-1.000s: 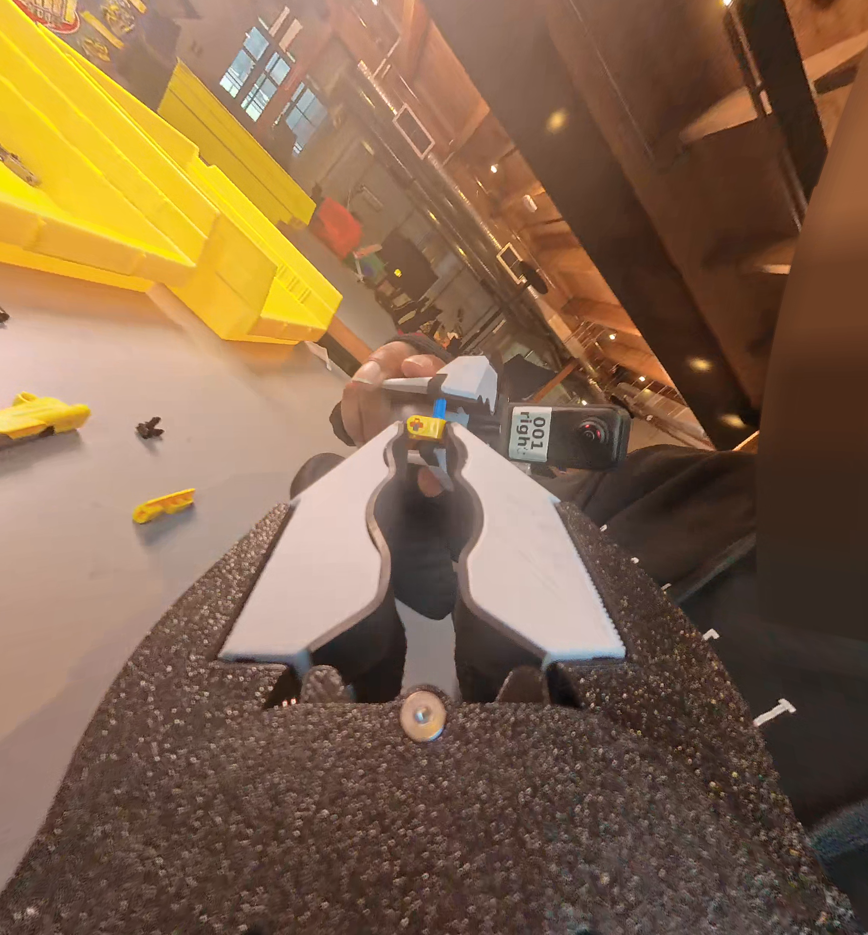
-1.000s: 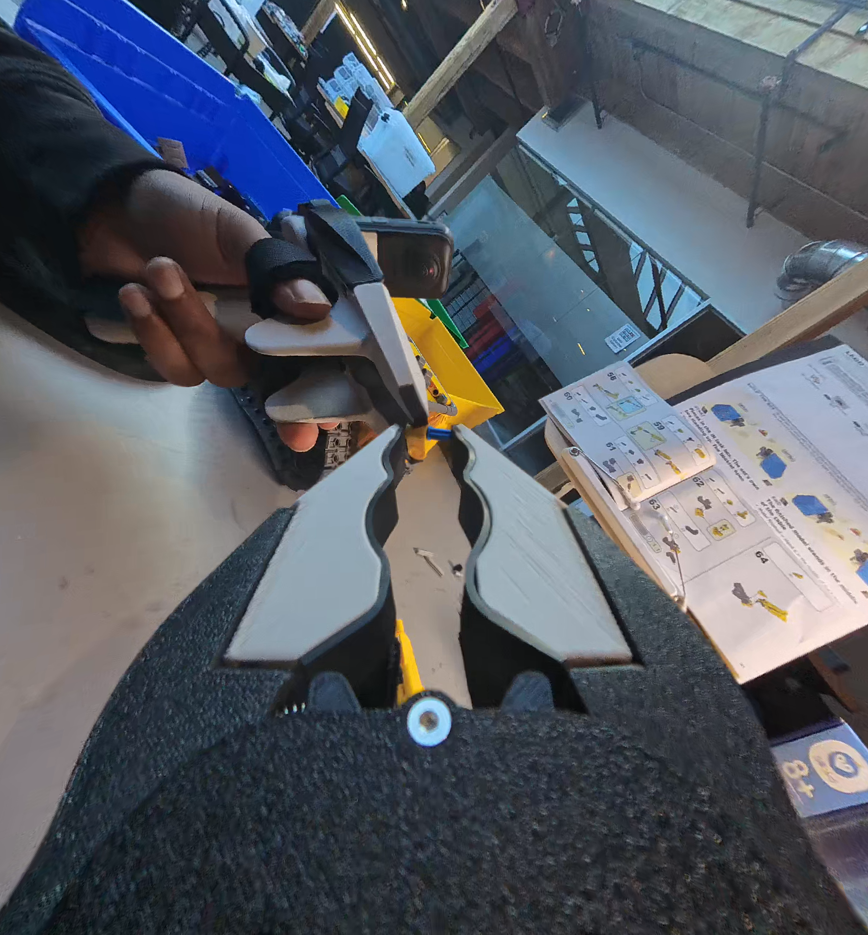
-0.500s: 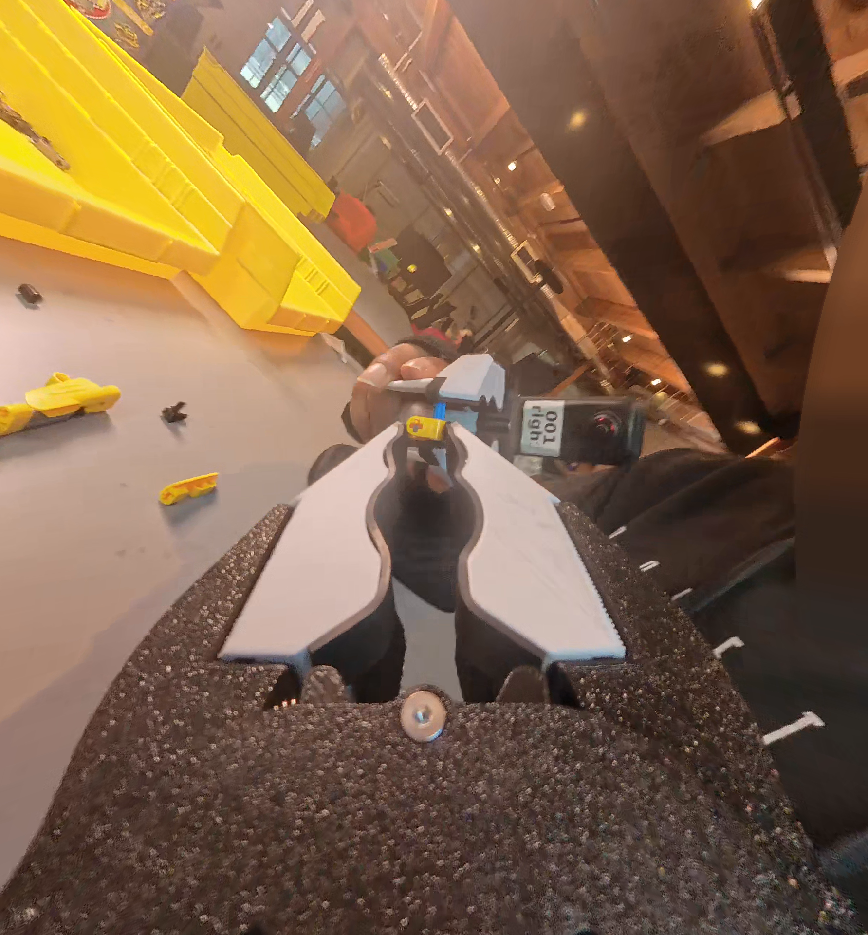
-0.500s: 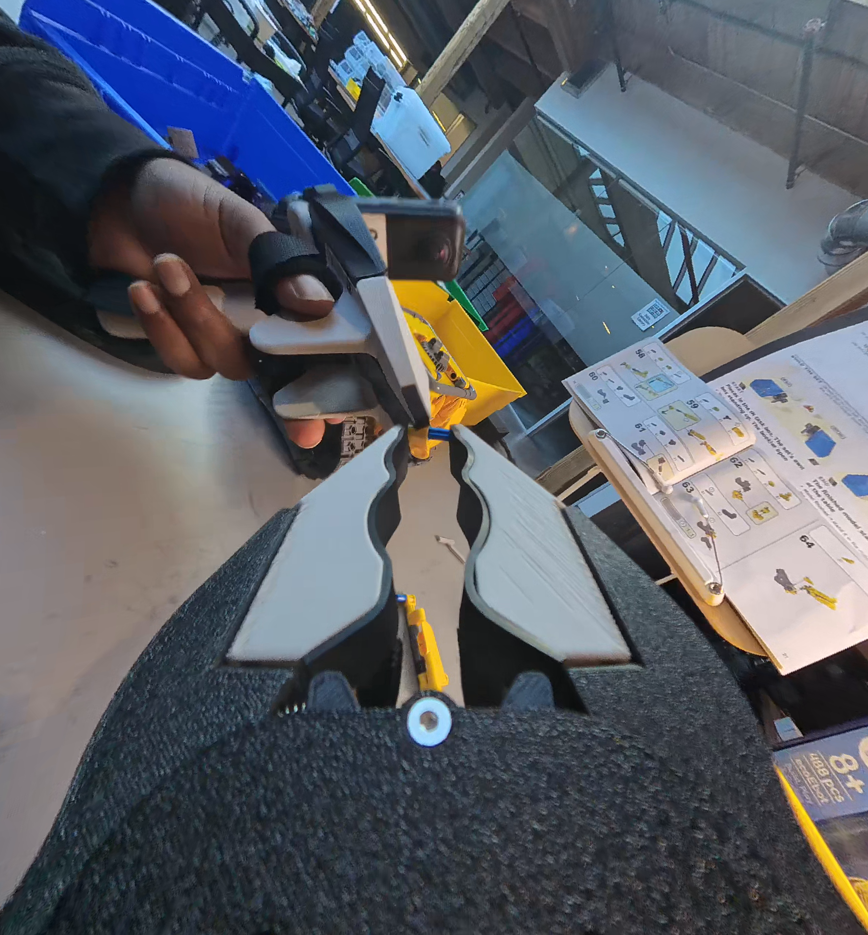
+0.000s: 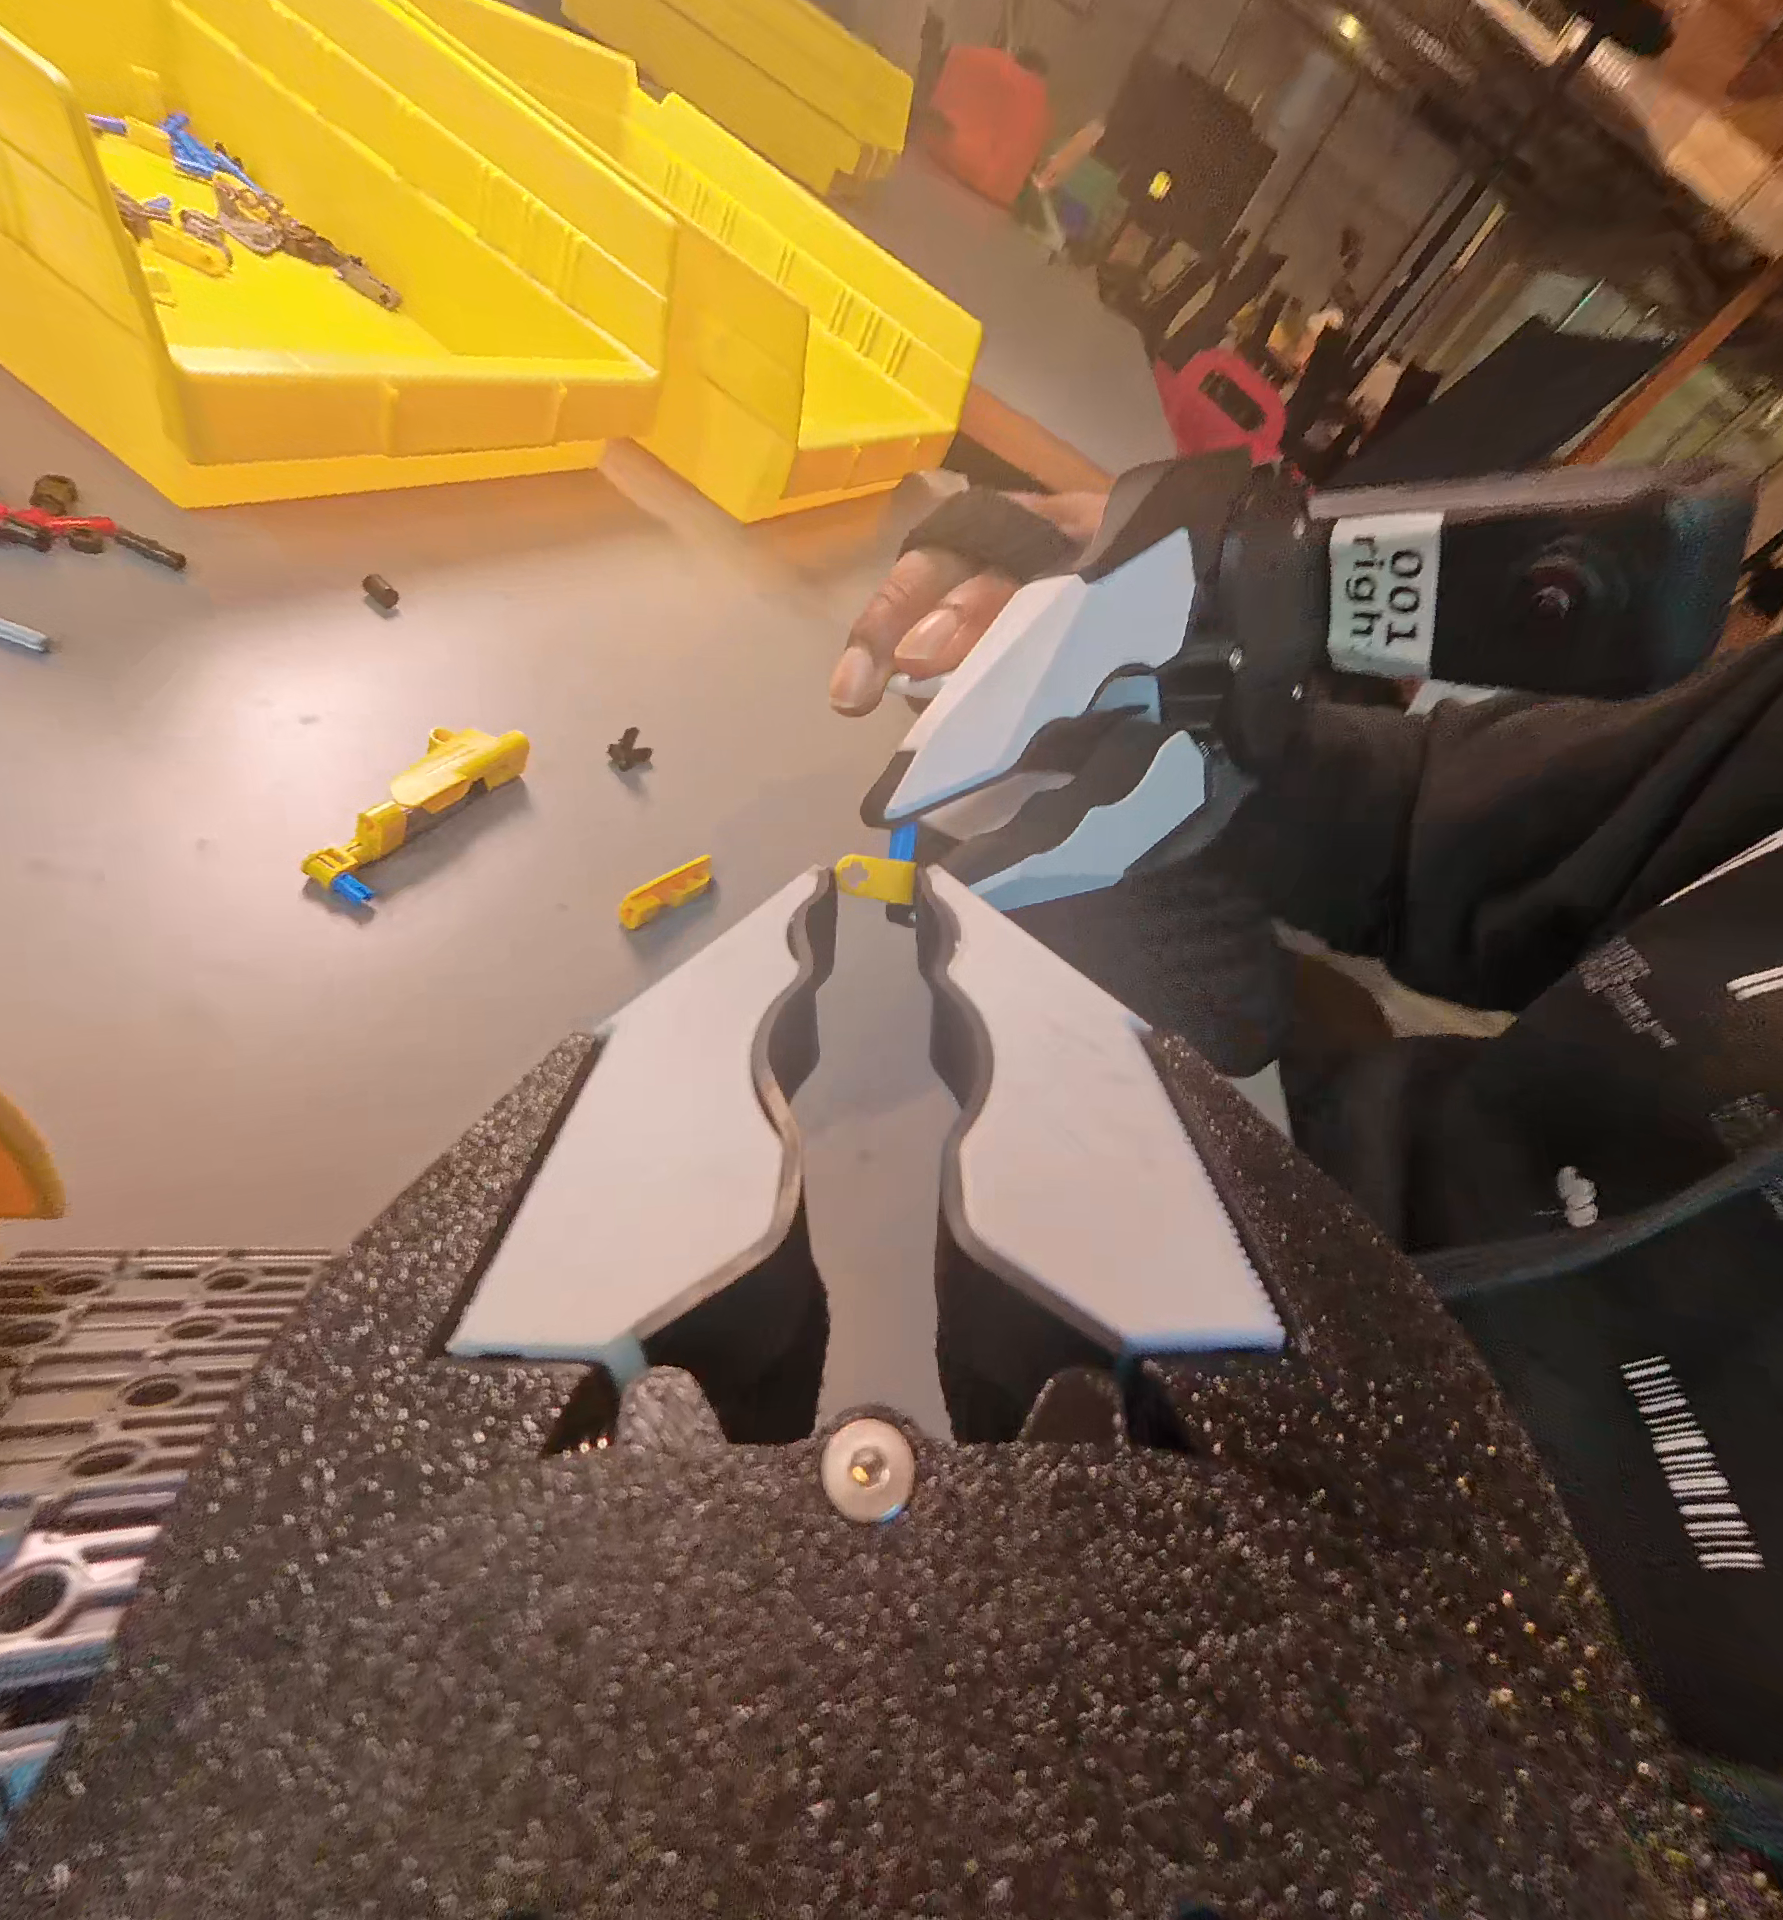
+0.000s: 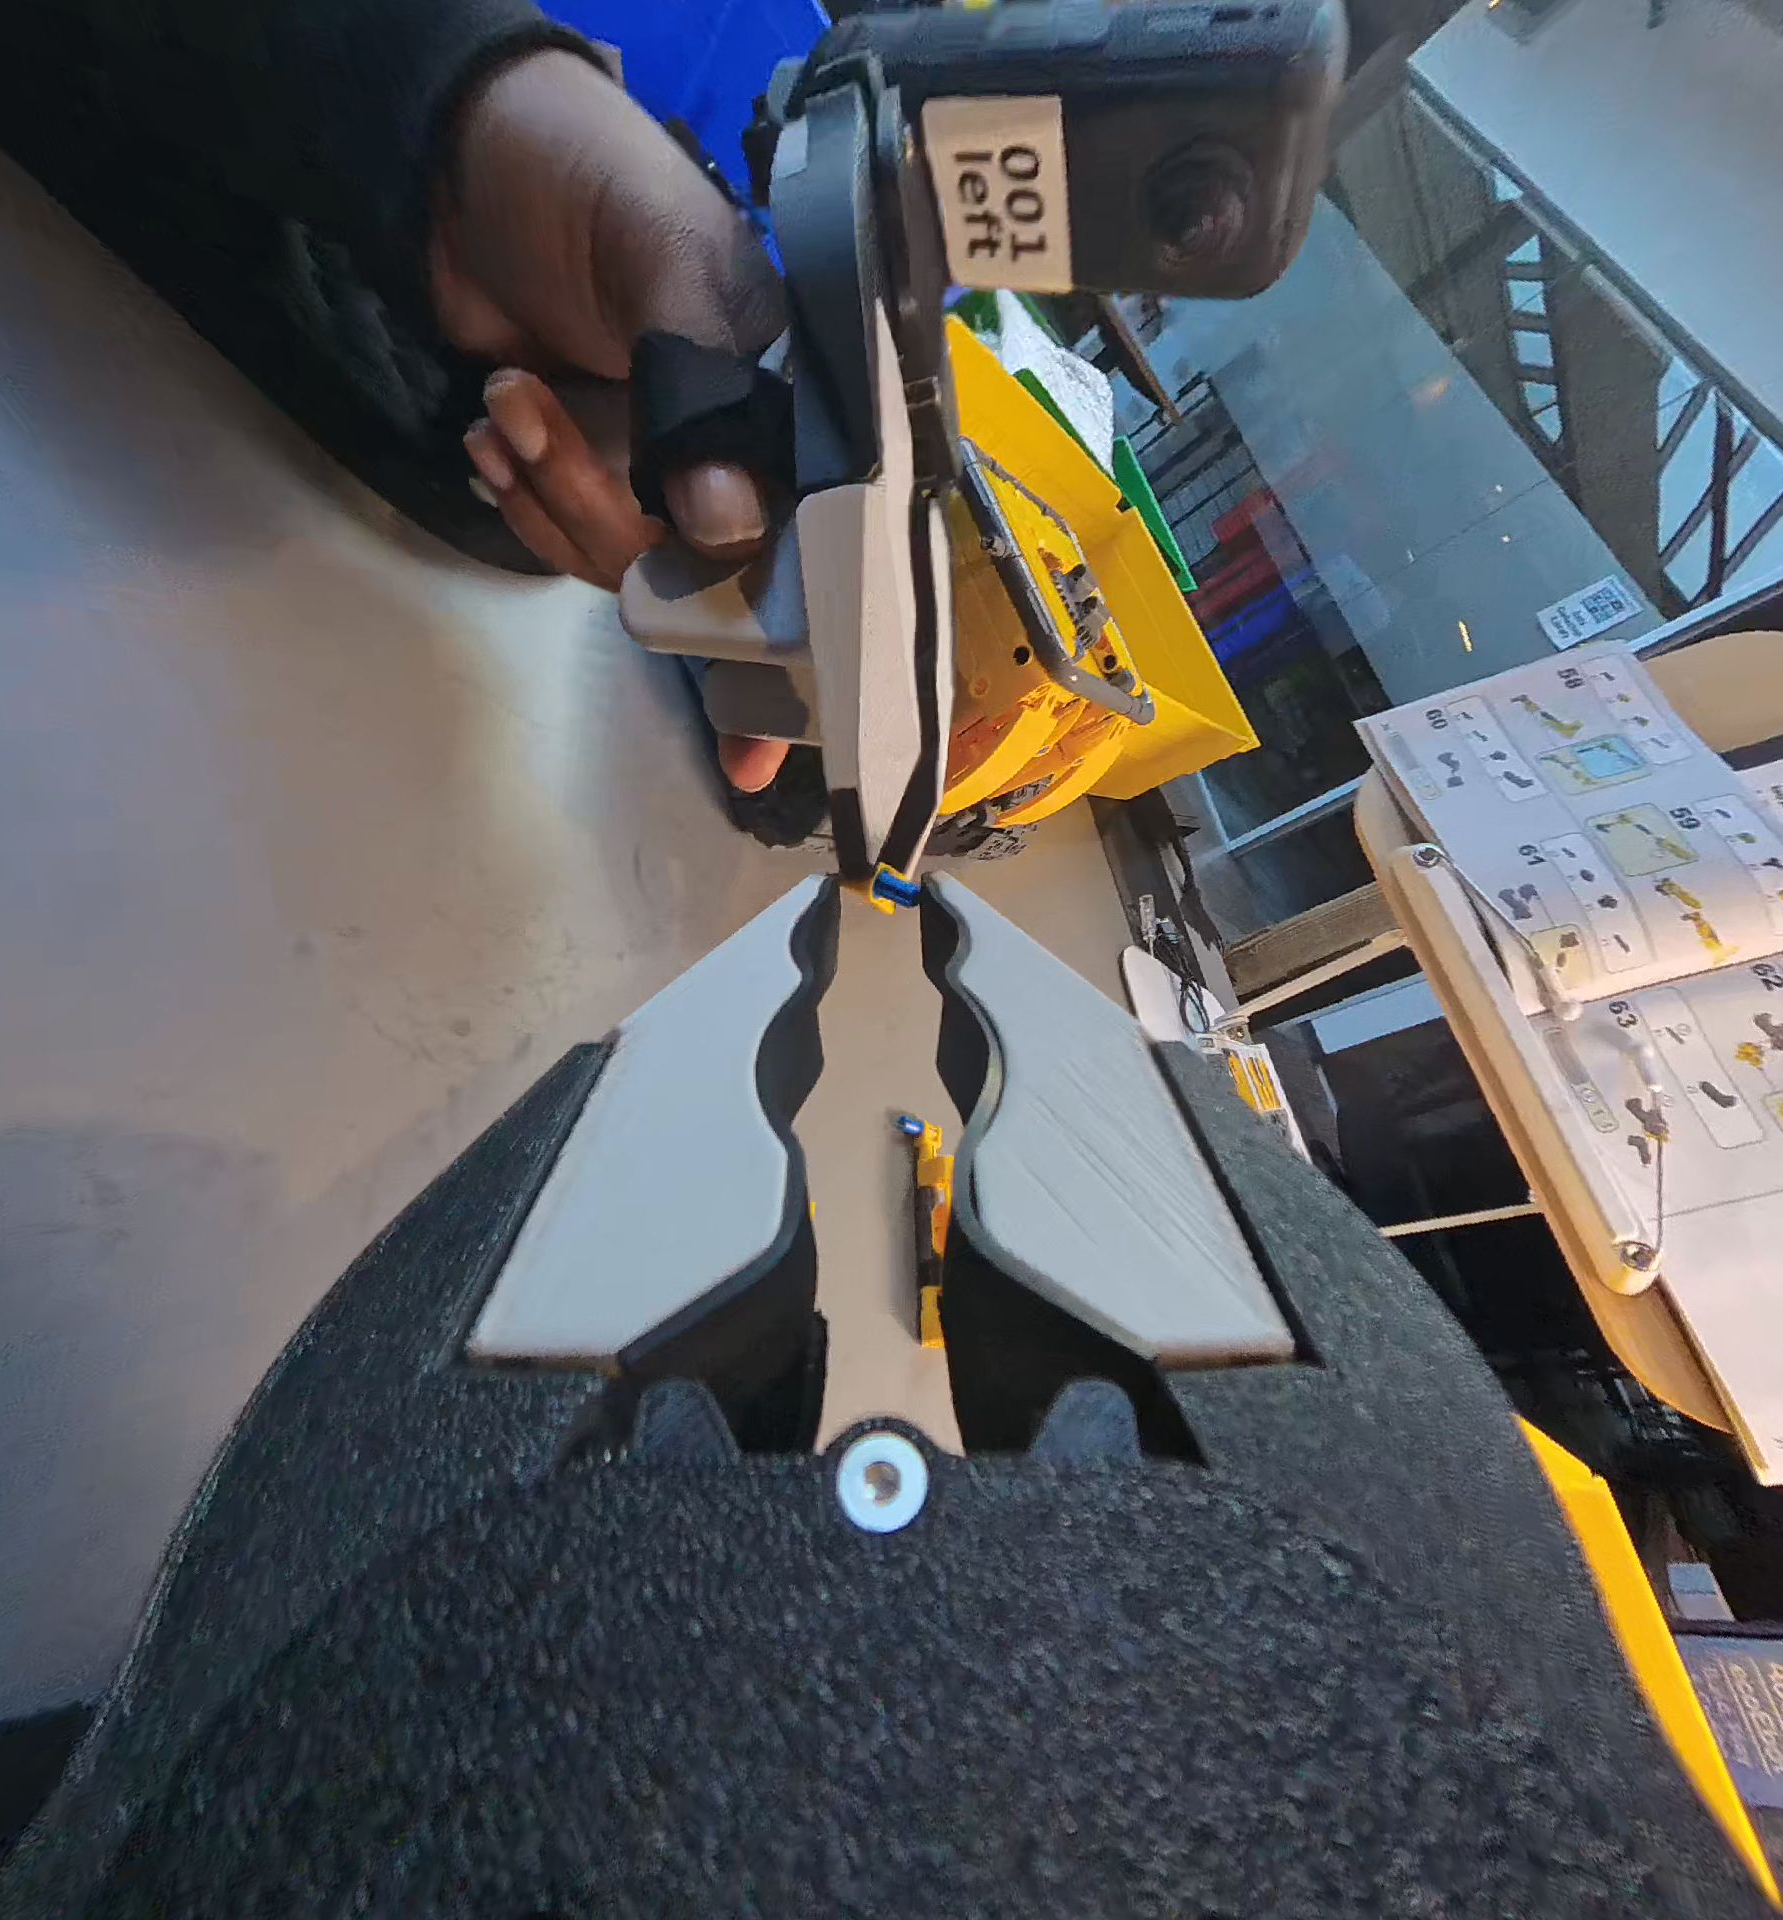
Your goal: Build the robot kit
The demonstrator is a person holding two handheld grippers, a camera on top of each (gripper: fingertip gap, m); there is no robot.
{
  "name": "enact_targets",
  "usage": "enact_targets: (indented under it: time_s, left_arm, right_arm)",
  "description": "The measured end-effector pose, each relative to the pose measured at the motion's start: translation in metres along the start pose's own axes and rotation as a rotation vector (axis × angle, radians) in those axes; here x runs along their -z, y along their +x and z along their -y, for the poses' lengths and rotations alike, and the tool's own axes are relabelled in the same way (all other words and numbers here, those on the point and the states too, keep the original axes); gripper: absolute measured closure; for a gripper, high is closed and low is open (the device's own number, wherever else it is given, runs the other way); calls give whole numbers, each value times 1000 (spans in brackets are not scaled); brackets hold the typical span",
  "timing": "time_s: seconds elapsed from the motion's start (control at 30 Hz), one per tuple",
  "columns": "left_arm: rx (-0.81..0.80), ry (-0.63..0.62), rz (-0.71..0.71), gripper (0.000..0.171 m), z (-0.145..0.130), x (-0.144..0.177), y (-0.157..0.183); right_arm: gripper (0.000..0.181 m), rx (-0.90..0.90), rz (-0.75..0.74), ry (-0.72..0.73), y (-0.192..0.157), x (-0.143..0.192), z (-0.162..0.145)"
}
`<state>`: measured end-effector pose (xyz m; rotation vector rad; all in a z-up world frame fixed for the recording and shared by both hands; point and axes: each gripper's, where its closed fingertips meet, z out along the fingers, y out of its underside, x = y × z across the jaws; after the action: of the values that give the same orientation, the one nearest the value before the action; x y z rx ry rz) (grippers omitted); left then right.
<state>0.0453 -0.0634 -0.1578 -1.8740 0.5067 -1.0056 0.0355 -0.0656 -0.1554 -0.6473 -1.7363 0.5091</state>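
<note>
My left gripper (image 5: 874, 883) is shut on a small yellow connector piece (image 5: 866, 879) and holds it above the grey table (image 5: 191, 987). A blue pin (image 5: 902, 840) sticks out of that piece. My right gripper (image 6: 876, 889) meets it tip to tip, and its fingers close around the blue pin (image 6: 897, 889). In the left wrist view the right gripper (image 5: 902, 821) comes in from the upper right, held by a hand (image 5: 897, 634). In the right wrist view the left gripper (image 6: 879, 868) points down from above.
Yellow bins (image 5: 399, 416) with small parts stand at the back. A yellow assembly (image 5: 419, 800), a short yellow piece (image 5: 663, 890) and black pins (image 5: 629, 748) lie loose on the table. A yellow model vehicle (image 6: 1032, 707) and an open instruction booklet (image 6: 1645, 935) are to the right. Less than 4 cm separates the two grippers' tips.
Both grippers have tilted down toward the table and come closer together. The left gripper still holds the yellow piece, and the blue pin is still between the right fingertips.
</note>
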Motion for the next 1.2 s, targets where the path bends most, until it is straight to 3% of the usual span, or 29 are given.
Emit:
enact_targets:
  time_s: [0.2,0.43,1.2]
  left_arm:
    - [-142,-71,95,158,-9,2,-10]
    - [-136,-62,100,158,-8,6,-18]
    - [-215,-67,83,158,-12,3,-12]
  right_arm:
    - [172,24,85,-11,-6,-7,-8]
    - [177,-93,185,42,-6,-14,-12]
    - [177,-386,264,150,-10,-7,-11]
